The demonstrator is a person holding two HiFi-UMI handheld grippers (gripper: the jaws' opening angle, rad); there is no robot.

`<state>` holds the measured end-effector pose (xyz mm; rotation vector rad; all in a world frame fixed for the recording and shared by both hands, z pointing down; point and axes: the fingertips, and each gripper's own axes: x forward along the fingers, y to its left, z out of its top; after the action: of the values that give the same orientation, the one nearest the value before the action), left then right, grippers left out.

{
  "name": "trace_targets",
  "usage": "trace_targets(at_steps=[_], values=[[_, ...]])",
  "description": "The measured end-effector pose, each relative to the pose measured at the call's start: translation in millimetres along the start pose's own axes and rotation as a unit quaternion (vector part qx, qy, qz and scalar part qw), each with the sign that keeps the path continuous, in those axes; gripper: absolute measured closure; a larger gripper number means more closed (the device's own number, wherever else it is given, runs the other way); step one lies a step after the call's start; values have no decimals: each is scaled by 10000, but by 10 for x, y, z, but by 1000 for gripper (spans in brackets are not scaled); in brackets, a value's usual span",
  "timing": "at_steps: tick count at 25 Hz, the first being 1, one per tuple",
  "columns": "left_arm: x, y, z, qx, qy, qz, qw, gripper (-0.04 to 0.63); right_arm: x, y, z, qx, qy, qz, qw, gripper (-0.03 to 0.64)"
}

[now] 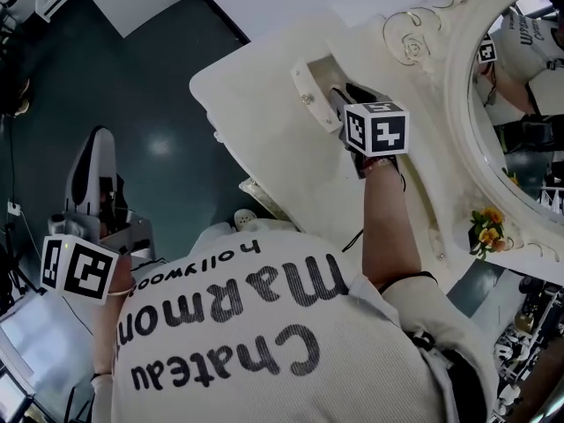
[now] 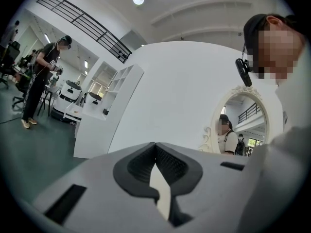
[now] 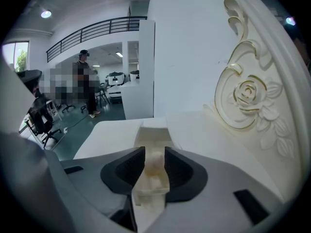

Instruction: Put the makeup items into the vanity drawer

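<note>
The cream vanity (image 1: 264,122) fills the upper middle of the head view. Its small drawer (image 1: 306,91) stands pulled out a little at the front. My right gripper (image 1: 339,97) reaches into that spot. In the right gripper view a cream drawer knob (image 3: 155,163) sits between the dark pads (image 3: 130,168) of the right gripper (image 3: 155,154) and touches both. My left gripper (image 1: 99,144) hangs off to the left over the dark floor, away from the vanity. Its jaws (image 2: 155,147) meet at the tips with nothing in them. No makeup item shows in any view.
An oval mirror (image 1: 520,104) in a carved frame with a rose relief (image 3: 248,96) rises behind the vanity top. A small bunch of flowers (image 1: 486,227) sits at the right. Other people (image 2: 41,81) stand far off in the room.
</note>
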<state>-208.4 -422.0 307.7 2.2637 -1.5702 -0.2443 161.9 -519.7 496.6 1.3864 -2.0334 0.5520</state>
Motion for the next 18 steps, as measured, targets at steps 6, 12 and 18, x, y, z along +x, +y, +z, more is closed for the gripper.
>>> trace_targets(at_steps=[6, 12, 18], values=[[-34, -24, -25, -68, 93, -188, 9998, 586, -125, -1, -2, 391, -204, -261, 9987, 488], [-99, 19, -8, -124, 160, -413, 9989, 586, -443, 92, 72, 608, -795, -727, 9923, 525], [-258, -57, -6, -153, 294, -716, 9969, 586, -924, 425, 199, 1343, -1674, -615, 9748, 574]])
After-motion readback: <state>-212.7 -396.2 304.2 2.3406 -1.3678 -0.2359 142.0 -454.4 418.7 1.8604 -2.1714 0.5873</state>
